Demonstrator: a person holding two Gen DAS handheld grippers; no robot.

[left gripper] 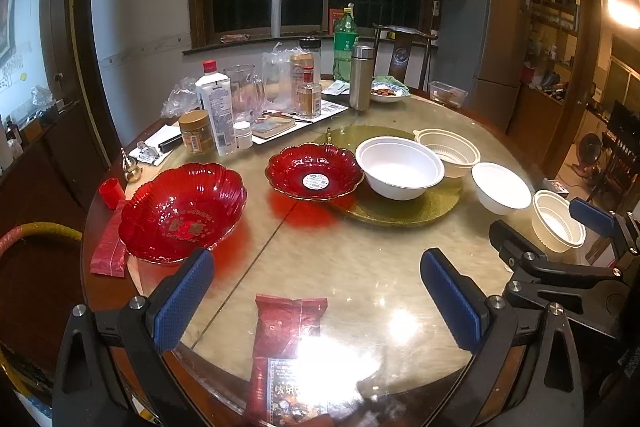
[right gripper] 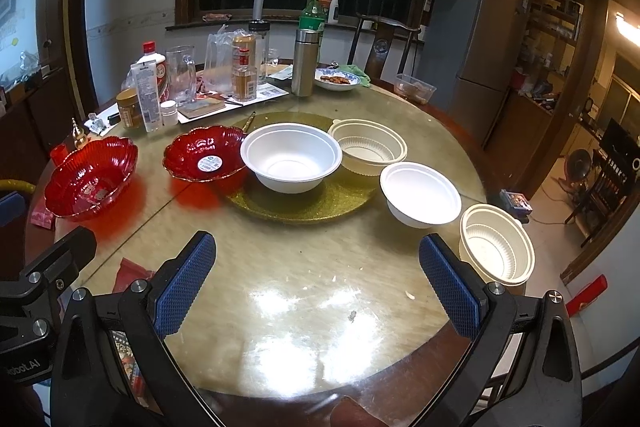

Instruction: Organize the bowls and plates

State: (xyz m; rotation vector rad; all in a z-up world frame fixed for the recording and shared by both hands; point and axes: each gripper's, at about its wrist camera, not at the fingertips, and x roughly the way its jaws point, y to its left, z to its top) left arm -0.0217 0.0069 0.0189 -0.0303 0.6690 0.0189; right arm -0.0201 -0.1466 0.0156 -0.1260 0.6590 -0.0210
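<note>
Bowls (right gripper: 291,155); red packet (left gripper: 289,323) left-view only

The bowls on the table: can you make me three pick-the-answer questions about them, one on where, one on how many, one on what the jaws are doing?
1. What does the big white bowl sit on?
A. gold plate
B. chair
C. red packet

2. How many red bowls are there?
A. one
B. two
C. four

3. The jaws of both grippers are:
A. shut on a bowl
B. open, holding nothing
C. out of view

Answers:
1 A, the gold plate lies under it.
2 B, one near the table's left edge, one with a sticker.
3 B, left gripper and right gripper both gape over bare table.
</note>
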